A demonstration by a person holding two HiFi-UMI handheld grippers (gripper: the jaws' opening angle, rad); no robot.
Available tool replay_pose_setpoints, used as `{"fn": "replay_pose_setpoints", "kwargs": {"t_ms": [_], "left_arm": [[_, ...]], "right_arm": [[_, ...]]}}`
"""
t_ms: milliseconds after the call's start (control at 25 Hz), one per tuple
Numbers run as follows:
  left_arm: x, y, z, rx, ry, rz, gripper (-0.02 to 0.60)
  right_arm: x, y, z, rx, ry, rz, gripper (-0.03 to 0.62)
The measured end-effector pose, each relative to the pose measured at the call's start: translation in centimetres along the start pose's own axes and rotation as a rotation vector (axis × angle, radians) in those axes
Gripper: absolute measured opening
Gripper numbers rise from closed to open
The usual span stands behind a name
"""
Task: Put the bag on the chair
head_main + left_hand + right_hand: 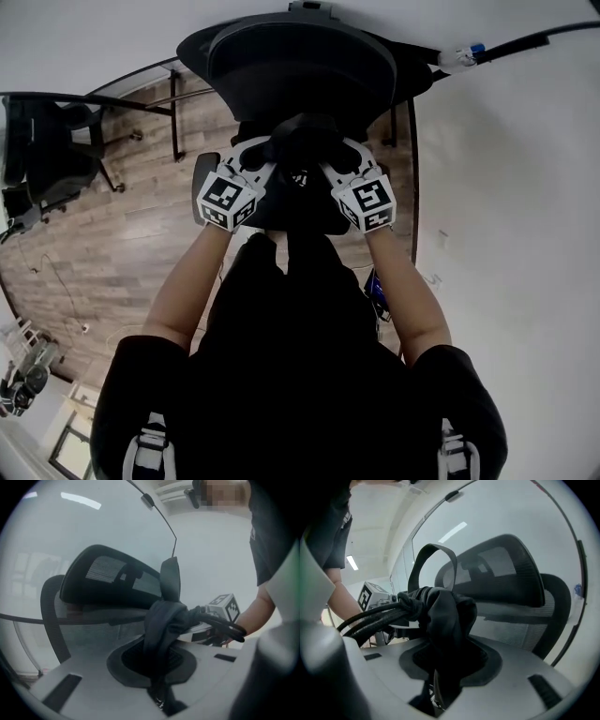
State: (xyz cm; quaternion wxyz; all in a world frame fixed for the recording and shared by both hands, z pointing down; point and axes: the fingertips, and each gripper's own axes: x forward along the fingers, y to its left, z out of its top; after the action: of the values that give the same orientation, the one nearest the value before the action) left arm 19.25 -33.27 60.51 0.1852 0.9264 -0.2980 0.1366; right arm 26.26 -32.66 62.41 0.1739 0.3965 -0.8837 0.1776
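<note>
Head view: both grippers are held close together out in front of the person, marker cubes facing up, bare forearms running back to dark sleeves. Left gripper (pixel 258 159) and right gripper (pixel 342 161) meet on a bunched black bag (pixel 302 139), one from each side. The bag hangs between them just in front of the backrest of a black office chair (pixel 300 56). Dark fabric drops below the grip; whether it touches the seat cannot be told, since the seat is covered from this angle.

Left gripper view: jaws clamped on a thick fold of the bag's black fabric, which rises out of the grip and twists to the right toward the other gripper's cube. The chair's mesh backrest and headrest stand close behind.

Right gripper view: jaws likewise closed on gathered black fabric, a wider bundle. A strap loop (pixel 433 555) arcs upward from the bunch, and a sheaf of dark cords (pixel 370 616) runs off left toward the left gripper's cube. The chair's backrest fills the right side.

Surroundings, head view: wood floor (pixel 122 253) under the chair, a second dark chair (pixel 52 150) off to the left, a white wall (pixel 506 187) on the right with a cable (pixel 511 44) along its top.
</note>
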Motion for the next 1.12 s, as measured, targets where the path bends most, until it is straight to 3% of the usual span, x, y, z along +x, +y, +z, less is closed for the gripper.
{"fn": "replay_pose_setpoints", "kwargs": {"t_ms": [480, 680, 920, 1120], "left_arm": [[8.8, 5.3, -8.9, -0.093, 0.172, 0.027, 0.031], [10.4, 7.5, -9.6, -0.117, 0.176, 0.076, 0.031], [12.2, 10.3, -11.3, -0.151, 0.296, 0.157, 0.035], [12.8, 11.2, -11.6, -0.099, 0.338, 0.180, 0.163]], "right_arm": [[7.1, -6.2, -10.0, 0.175, 0.192, 0.009, 0.132], [8.8, -7.9, -10.4, 0.189, 0.191, 0.002, 0.138], [10.6, -9.6, -11.9, 0.238, 0.248, -0.027, 0.150], [11.0, -10.7, -12.8, 0.267, 0.277, -0.046, 0.209]]}}
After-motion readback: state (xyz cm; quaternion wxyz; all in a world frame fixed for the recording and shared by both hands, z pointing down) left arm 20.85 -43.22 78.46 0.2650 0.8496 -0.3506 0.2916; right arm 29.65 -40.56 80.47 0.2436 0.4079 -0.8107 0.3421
